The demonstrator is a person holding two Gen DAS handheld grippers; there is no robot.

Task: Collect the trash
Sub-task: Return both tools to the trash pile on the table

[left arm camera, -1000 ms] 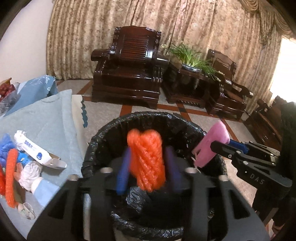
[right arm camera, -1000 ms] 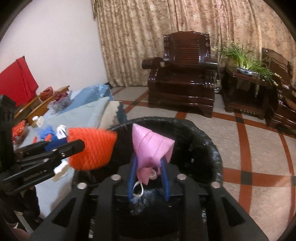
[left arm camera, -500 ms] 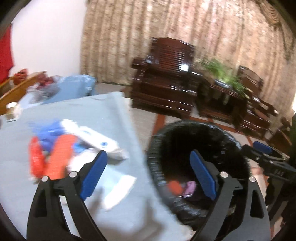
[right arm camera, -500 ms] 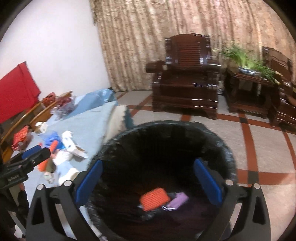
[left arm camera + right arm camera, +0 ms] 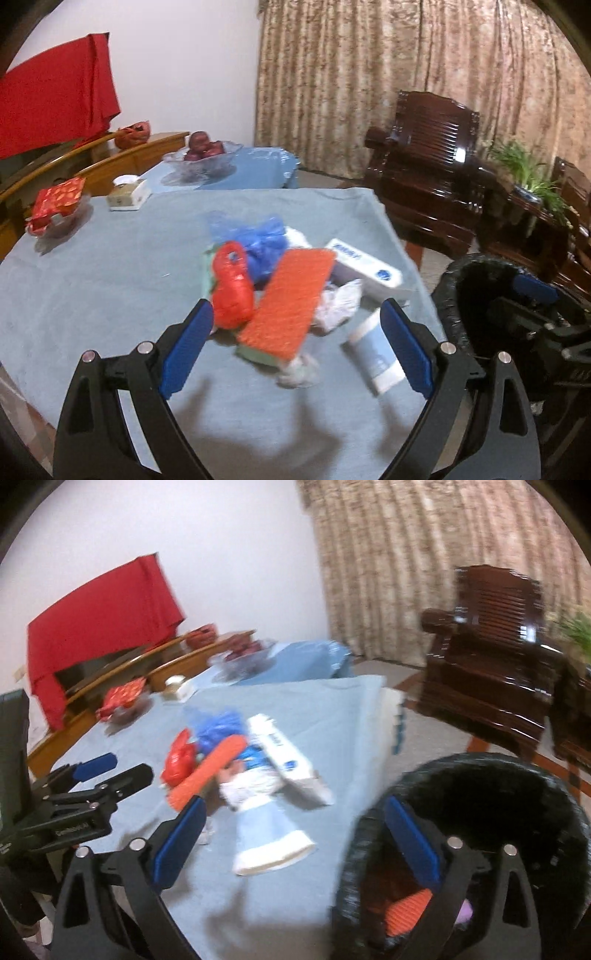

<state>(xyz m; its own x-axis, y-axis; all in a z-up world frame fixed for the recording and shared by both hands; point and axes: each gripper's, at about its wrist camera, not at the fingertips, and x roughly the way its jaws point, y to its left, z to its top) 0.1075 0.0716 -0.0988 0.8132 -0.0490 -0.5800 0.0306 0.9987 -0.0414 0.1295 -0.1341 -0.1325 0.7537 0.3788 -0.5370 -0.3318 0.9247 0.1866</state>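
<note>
A pile of trash lies on the blue-grey tablecloth (image 5: 92,280): an orange net sleeve (image 5: 286,308), a red plastic bag (image 5: 232,291), a blue plastic bag (image 5: 266,240), crumpled white paper (image 5: 338,304), a white box (image 5: 364,267) and a pale blue tube (image 5: 375,352). My left gripper (image 5: 295,345) is open and empty, just in front of the pile. My right gripper (image 5: 295,834) is open and empty, straddling the table edge and the black-lined bin (image 5: 480,775). An orange net (image 5: 404,910) and a pink piece (image 5: 465,912) lie inside the bin. The pale blue tube (image 5: 266,834) lies between the right fingers.
The bin (image 5: 461,288) stands at the table's right edge. A tissue box (image 5: 129,194), a red packet (image 5: 55,201) and a fruit bowl (image 5: 203,153) sit at the table's far side. Dark wooden armchairs (image 5: 432,173) stand beyond.
Both grippers opened over the bin and dropped the orange net and the pink piece into it. Both then swung left toward the table; the left now faces the trash pile.
</note>
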